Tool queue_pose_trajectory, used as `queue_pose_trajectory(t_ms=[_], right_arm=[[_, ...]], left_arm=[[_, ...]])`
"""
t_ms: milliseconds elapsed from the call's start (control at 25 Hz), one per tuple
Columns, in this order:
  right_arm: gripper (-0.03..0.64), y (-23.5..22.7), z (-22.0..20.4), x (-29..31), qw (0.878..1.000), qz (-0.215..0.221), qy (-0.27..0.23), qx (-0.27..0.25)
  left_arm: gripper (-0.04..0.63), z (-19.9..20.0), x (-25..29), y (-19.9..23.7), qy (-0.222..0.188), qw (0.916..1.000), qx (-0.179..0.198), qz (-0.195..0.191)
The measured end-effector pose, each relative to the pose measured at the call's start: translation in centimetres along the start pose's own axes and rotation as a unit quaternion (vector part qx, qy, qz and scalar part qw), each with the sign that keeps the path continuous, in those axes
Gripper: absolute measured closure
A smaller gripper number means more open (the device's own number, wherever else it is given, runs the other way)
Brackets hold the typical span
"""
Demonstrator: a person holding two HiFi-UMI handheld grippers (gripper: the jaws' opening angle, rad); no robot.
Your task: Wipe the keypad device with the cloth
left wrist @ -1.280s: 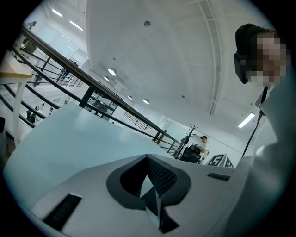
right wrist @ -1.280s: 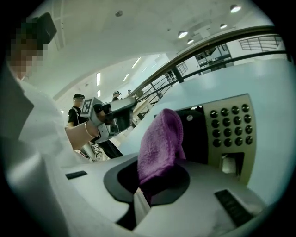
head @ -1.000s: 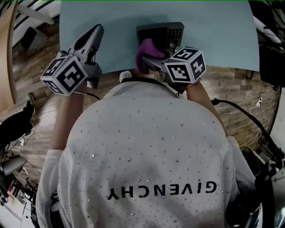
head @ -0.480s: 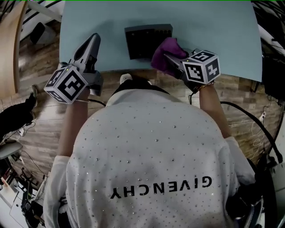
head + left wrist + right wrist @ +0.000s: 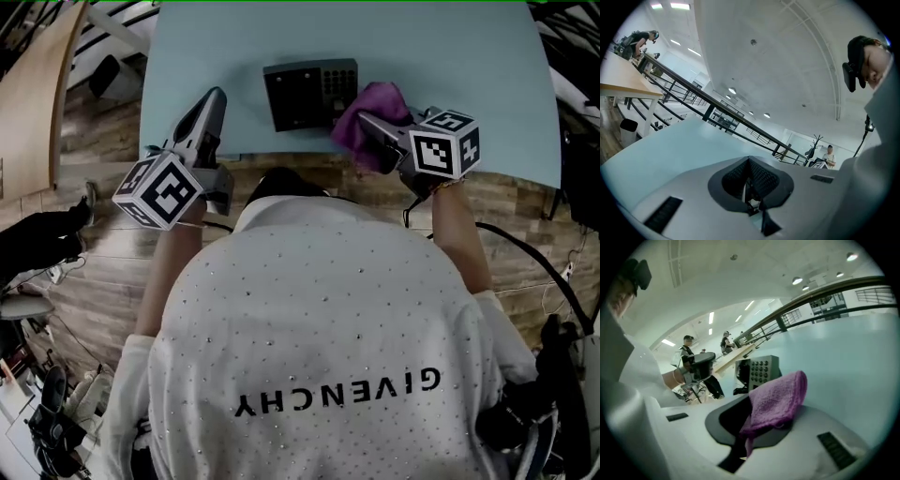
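Right tongs point(image 5: 362, 122) shifted beside the keypad device point(image 5: 298, 96), tips hidden in clamped cloth point(image 5: 377, 99); left tongs point(image 5: 214, 95) clenched.

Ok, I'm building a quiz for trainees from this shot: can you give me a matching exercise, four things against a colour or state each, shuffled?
1. cloth
2. keypad device
3. table
4. left gripper

A. light blue
B. jaws together, nothing held
C. purple
D. dark grey

Pairs: 1-C, 2-D, 3-A, 4-B
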State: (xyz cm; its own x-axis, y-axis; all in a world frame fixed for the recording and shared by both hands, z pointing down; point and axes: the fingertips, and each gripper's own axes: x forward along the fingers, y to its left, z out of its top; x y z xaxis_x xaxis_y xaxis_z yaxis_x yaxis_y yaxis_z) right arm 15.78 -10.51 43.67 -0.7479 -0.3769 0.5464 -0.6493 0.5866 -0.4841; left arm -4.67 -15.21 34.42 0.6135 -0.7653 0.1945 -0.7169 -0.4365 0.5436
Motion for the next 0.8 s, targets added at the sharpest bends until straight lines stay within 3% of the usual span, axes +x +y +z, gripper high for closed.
queue_pose_trajectory(t_ms=[200, 400, 520, 680, 800], right_arm=[[0.600, 6.3, 1.4, 3.1, 0.993, 0.108, 0.032, -0.038], [0.599, 10.3, 2.6, 7.9, 0.988, 0.142, 0.049, -0.026], [0.598, 10.6, 3.5, 10.2, 0.993, 0.114, 0.034, -0.015], [0.598, 11.0, 6.5, 13.0, 0.999, 0.036, -0.014, -0.016], [0.598, 10.5, 10.0, 13.5, 0.997, -0.037, -0.061, -0.029]], left_arm=[[0.594, 1.2, -0.7, 0.5, -0.015, 0.9999, 0.000, 0.005], [0.595, 4.1, 0.1, 0.4, -0.036, 0.9993, 0.004, 0.004], [0.594, 4.9, -0.6, 0.9, -0.033, 0.9994, 0.011, -0.001], [0.594, 5.9, -3.7, 3.9, -0.015, 0.9997, 0.018, -0.005], [0.594, 7.0, -5.2, 6.0, -0.012, 0.9998, 0.012, -0.013]])
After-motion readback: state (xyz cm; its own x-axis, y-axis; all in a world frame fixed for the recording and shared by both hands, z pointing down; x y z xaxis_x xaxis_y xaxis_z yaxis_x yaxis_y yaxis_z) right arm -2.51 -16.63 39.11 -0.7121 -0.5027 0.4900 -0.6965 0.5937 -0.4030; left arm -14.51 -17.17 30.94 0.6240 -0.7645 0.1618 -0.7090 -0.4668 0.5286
